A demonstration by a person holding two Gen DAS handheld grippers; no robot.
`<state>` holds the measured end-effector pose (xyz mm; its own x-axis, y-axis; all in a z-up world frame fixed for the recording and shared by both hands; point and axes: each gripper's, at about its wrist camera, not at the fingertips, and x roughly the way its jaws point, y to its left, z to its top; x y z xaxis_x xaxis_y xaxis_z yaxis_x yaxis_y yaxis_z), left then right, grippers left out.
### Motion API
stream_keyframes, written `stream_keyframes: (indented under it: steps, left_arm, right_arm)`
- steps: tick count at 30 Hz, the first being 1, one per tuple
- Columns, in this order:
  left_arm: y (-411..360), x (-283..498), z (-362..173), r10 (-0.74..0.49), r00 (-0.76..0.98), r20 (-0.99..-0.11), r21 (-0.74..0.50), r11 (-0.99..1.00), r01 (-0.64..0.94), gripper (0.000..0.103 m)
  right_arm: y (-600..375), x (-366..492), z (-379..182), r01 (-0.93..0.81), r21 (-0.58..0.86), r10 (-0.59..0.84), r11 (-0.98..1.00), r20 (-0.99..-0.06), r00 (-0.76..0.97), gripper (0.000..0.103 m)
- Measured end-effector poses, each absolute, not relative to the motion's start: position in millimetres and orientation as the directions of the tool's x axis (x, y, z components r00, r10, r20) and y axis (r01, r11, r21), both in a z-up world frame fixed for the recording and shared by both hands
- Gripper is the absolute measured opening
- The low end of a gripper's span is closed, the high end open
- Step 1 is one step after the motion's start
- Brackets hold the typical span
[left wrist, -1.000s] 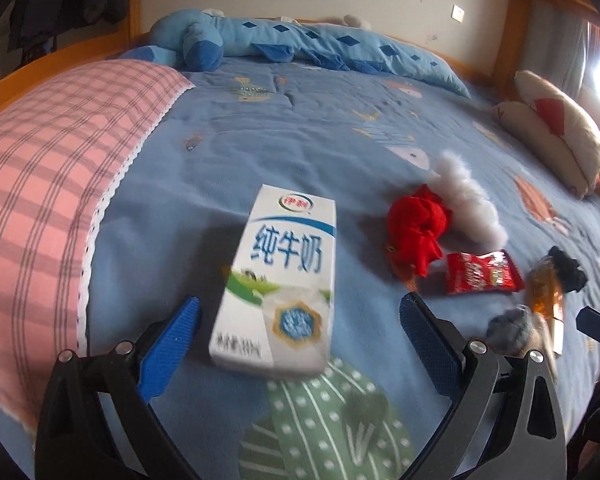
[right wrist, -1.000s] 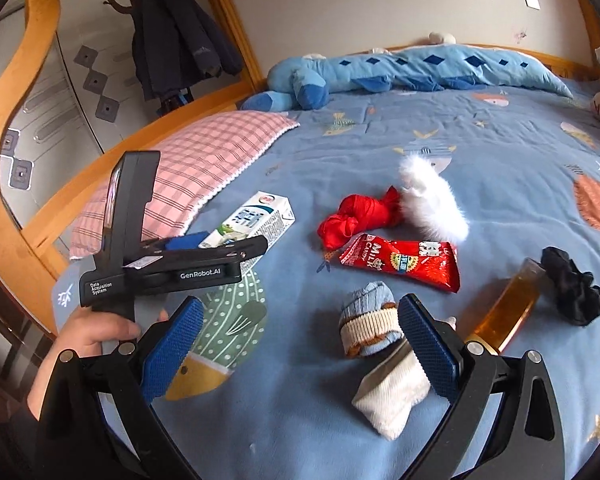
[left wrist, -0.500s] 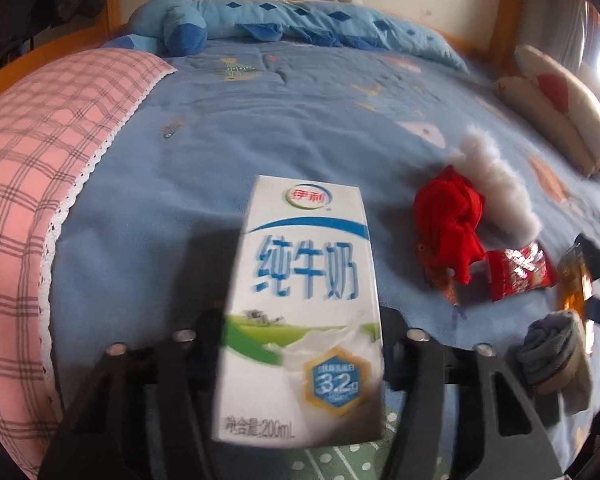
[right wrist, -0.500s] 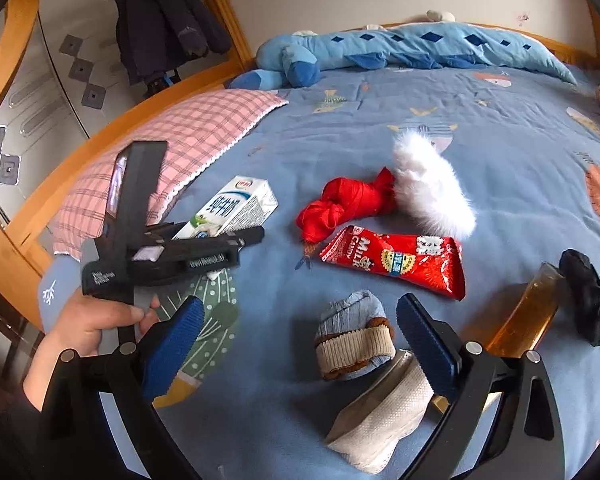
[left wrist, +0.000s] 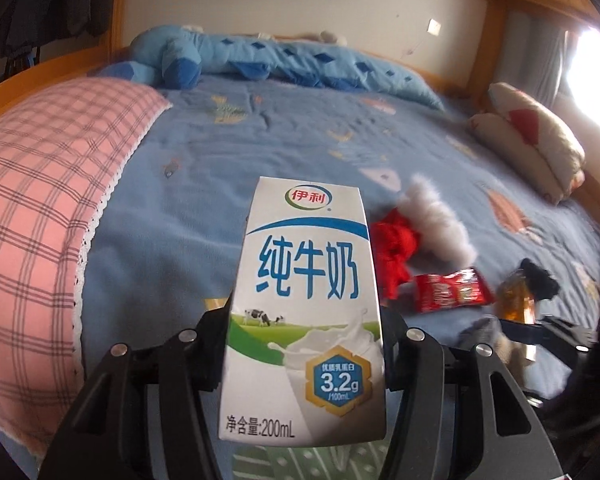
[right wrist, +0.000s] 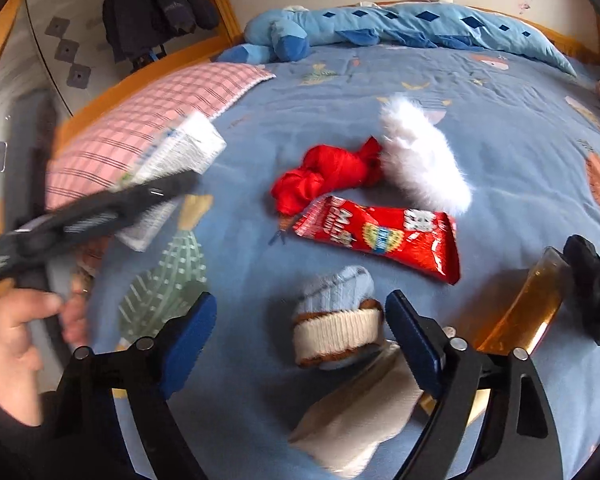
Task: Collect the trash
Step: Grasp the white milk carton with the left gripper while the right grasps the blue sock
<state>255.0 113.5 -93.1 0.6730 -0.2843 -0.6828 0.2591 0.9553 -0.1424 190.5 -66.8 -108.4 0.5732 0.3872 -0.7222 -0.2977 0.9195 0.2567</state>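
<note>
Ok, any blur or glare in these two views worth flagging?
Left wrist view: milk carton sharp, its print readable; the window at upper right is blown out. Right wrist view: left gripper and its carton are motion-smeared, while the red snack wrapper and rolled sock stay crisp. Both bend at the edges.

Daylight floods in from window (left wrist: 592, 52) at right edge of left wrist view, blown out white, haze spreading around it. Bed (left wrist: 284, 152) evenly lit, shadows soft. Fisheye bends both views, corners black. Milk carton (left wrist: 306, 312) print sharp up close. In right wrist view left tool (right wrist: 100, 208) and carton streaked with motion blur; foreground sock (right wrist: 352, 432) soft.
</note>
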Motion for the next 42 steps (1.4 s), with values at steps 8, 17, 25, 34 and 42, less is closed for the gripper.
stream_keyframes:
  steps: [8, 17, 25, 34, 42]
  left_arm:
    - [103, 228, -88, -0.317, 0.662, -0.679, -0.146, 0.942, 0.301, 0.055]
    - [96, 201, -78, -0.347, 0.648, -0.678, -0.164, 0.931, 0.327, 0.055]
    - [62, 152, -44, -0.421, 0.647, -0.636, -0.163, 0.893, 0.421, 0.055]
    - [-27, 100, -35, -0.555, 0.558, -0.617, -0.189, 0.792, 0.580, 0.055]
    - [-119, 49, -40, -0.668, 0.417, -0.617, -0.217, 0.653, 0.726, 0.055]
  right_arm:
    - [-61, 204, -123, -0.288, 0.187, 0.320, 0.939, -0.782, 0.534, 0.041]
    - [-71, 189, -101, -0.327, 0.294, 0.435, 0.898, -0.705, 0.561, 0.036]
    - [-103, 126, -47, -0.376, 0.327, 0.499, 0.867, -0.584, 0.640, 0.036]
    - [-195, 36, -15, -0.278, 0.319, 0.413, 0.906, -0.525, 0.744, 0.036]
    - [-274, -43, -18, -0.106, 0.332, 0.277, 0.937, -0.523, 0.806, 0.036]
